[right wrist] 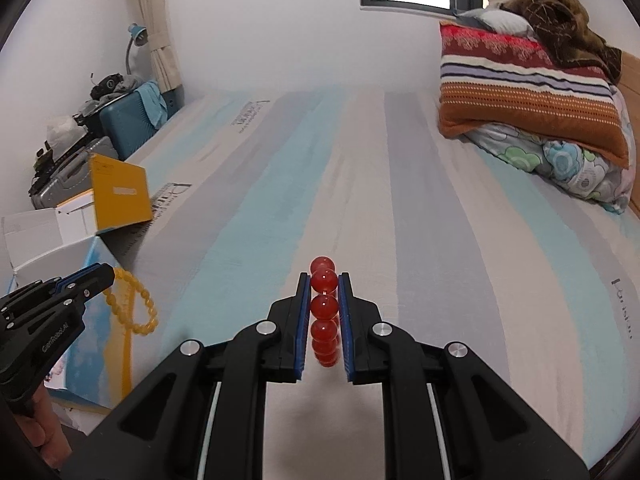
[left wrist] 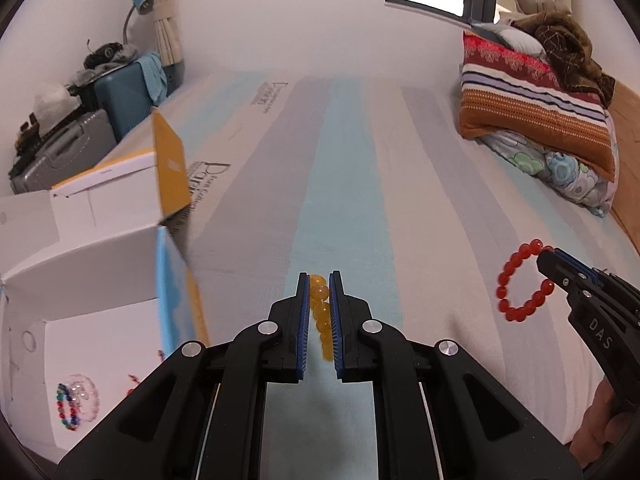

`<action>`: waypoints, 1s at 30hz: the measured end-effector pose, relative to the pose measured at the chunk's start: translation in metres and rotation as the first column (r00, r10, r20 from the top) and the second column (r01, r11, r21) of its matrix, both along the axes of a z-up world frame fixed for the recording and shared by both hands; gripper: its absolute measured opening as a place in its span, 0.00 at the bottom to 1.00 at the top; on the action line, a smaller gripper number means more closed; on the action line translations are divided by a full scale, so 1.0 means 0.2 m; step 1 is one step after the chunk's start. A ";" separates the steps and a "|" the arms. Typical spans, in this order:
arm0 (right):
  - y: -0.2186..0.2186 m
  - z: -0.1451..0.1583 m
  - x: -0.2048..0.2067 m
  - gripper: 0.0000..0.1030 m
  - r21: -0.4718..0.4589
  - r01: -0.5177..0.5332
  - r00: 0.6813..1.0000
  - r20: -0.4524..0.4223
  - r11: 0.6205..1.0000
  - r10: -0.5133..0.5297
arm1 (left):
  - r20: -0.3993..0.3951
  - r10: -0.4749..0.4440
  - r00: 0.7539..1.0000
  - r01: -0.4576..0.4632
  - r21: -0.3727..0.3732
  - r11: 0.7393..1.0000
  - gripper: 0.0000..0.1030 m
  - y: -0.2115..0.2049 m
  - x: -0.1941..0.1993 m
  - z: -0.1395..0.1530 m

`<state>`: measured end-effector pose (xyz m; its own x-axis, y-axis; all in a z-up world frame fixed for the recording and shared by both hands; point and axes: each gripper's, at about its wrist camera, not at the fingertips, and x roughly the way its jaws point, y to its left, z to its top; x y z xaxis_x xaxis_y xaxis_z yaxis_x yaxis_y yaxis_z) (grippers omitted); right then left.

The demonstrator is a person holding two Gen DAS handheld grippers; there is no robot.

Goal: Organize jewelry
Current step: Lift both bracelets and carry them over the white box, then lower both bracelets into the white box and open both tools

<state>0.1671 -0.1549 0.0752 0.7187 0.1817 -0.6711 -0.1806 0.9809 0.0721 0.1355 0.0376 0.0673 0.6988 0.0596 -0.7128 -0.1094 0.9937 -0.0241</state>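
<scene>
Yellow bead bracelet [left wrist: 321, 314] clamped edge-on above striped bedsheet, red bead bracelet [right wrist: 325, 312] likewise clamped, hanging as a loop, both lifted clear.

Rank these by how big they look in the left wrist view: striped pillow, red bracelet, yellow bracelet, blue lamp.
1. Striped pillow, largest.
2. Red bracelet.
3. Yellow bracelet: it looks smaller mainly because it is edge-on and partly hidden between the left gripper fingers, so this rank is unsure.
4. Blue lamp, far away.
</scene>
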 end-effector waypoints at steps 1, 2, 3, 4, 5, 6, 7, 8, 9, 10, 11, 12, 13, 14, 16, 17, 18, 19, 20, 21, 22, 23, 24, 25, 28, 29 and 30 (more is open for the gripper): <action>0.02 0.02 -0.02 0.13 0.001 -0.008 1.000 0.004 1.000 0.008 | 0.005 0.002 1.000 -0.002 0.003 1.000 0.09 0.02 -0.02 0.02; 0.05 0.03 -0.03 0.13 0.002 -0.012 1.000 0.008 1.000 0.012 | 0.011 0.005 1.000 -0.005 0.004 1.000 0.09 0.04 -0.04 0.04; 0.07 0.05 -0.04 0.13 0.003 -0.019 1.000 0.013 1.000 0.019 | 0.015 0.009 1.000 -0.009 0.006 1.000 0.09 0.05 -0.06 0.05; 0.10 0.07 -0.06 0.13 0.000 -0.026 0.999 0.020 1.000 0.026 | 0.021 0.017 1.000 -0.017 0.011 1.000 0.09 0.08 -0.08 0.07; 0.13 0.08 -0.07 0.13 -0.004 -0.034 0.999 0.025 0.999 0.034 | 0.026 0.023 0.999 -0.024 0.015 1.000 0.09 0.10 -0.10 0.09; 0.16 0.09 -0.09 0.13 -0.006 -0.040 0.999 0.031 0.999 0.040 | 0.032 0.028 0.999 -0.029 0.016 0.999 0.09 0.13 -0.13 0.10; 0.19 0.11 -0.11 0.13 -0.009 -0.048 0.998 0.039 0.999 0.049 | 0.035 0.033 0.999 -0.033 0.017 0.999 0.09 0.15 -0.14 0.11; 0.21 0.12 -0.12 0.13 -0.011 -0.054 0.998 0.044 0.998 0.054 | 0.039 0.039 0.998 -0.040 0.019 0.999 0.09 0.17 -0.16 0.13; 0.25 0.13 -0.13 0.13 -0.010 -0.061 0.997 0.049 0.998 0.062 | 0.043 0.047 0.998 -0.048 0.020 0.999 0.09 0.20 -0.18 0.15; 0.28 0.14 -0.14 0.13 -0.010 -0.070 0.996 0.052 0.998 0.070 | 0.046 0.052 0.998 -0.053 0.020 0.998 0.09 0.23 -0.20 0.16; 0.31 0.16 -0.15 0.13 -0.011 -0.076 0.996 0.055 0.997 0.076 | 0.051 0.061 0.997 -0.062 0.020 0.998 0.09 0.26 -0.22 0.17; 0.35 0.17 -0.16 0.12 -0.011 -0.083 0.995 0.059 0.996 0.084 | 0.056 0.071 0.996 -0.072 0.019 0.997 0.09 0.30 -0.24 0.19; 0.39 0.18 -0.18 0.13 -0.011 -0.096 0.993 0.065 0.995 0.096 | 0.059 0.079 0.995 -0.080 0.019 0.997 0.09 0.33 -0.26 0.20; 0.42 0.19 -0.19 0.13 -0.011 -0.103 0.992 0.068 0.995 0.103 | 0.064 0.088 0.994 -0.089 0.018 0.996 0.09 0.37 -0.29 0.21; 0.50 0.21 -0.21 0.13 -0.012 -0.122 0.990 0.075 0.992 0.122 | 0.071 0.108 0.992 -0.109 0.018 0.994 0.09 0.43 -0.33 0.24; 0.55 0.23 -0.23 0.13 -0.013 -0.135 0.988 0.080 0.991 0.135 | 0.075 0.119 0.990 -0.120 0.018 0.993 0.09 0.48 -0.36 0.25; 0.58 0.24 -0.24 0.13 -0.014 -0.144 0.986 0.084 0.990 0.145 | 0.078 0.126 0.989 -0.128 0.018 0.992 0.09 0.51 -0.38 0.26; 0.64 0.25 -0.26 0.13 -0.017 -0.159 0.983 0.089 0.987 0.160 | 0.080 0.139 0.987 -0.141 0.017 0.990 0.09 0.56 -0.41 0.26; 0.68 0.25 -0.27 0.13 -0.018 -0.167 0.981 0.091 0.986 0.168 | 0.082 0.148 0.986 -0.149 0.016 0.989 0.09 0.59 -0.43 0.27; 0.72 0.26 -0.29 0.13 -0.019 -0.177 0.980 0.094 0.984 0.178 | 0.081 0.160 0.984 -0.162 0.016 0.987 0.09 0.64 -0.46 0.27; 0.76 0.27 -0.30 0.13 -0.020 -0.187 0.978 0.095 0.982 0.188 | 0.080 0.171 0.982 -0.173 0.019 0.985 0.09 0.68 -0.48 0.27; 0.81 0.27 -0.31 0.13 -0.020 -0.200 0.975 0.097 0.980 0.201 | 0.079 0.179 0.981 -0.181 0.020 0.983 0.09 0.71 -0.49 0.27; 0.85 0.27 -0.33 0.13 -0.019 -0.210 0.972 0.099 0.978 0.211 | 0.075 0.192 0.978 -0.194 0.020 0.981 0.09 0.76 -0.51 0.27; 0.90 0.27 -0.35 0.13 -0.019 -0.224 0.969 0.100 0.974 0.225 | 0.072 0.202 0.977 -0.204 0.020 0.979 0.09 0.79 -0.53 0.26; 1.04 0.27 -0.39 0.12 -0.018 -0.261 0.960 0.098 0.965 0.262 | 0.063 0.239 0.969 -0.241 0.021 0.970 0.09 0.91 -0.60 0.24; 1.08 0.26 -0.40 0.12 -0.017 -0.273 0.957 0.095 0.962 0.273 | 0.058 0.251 0.966 -0.253 0.022 0.967 0.09 0.95 -0.62 0.23; 1.12 0.26 -0.40 0.12 -0.016 -0.281 0.955 0.093 0.959 0.282 | 0.055 0.258 0.964 -0.260 0.024 0.965 0.09 0.98 -0.64 0.23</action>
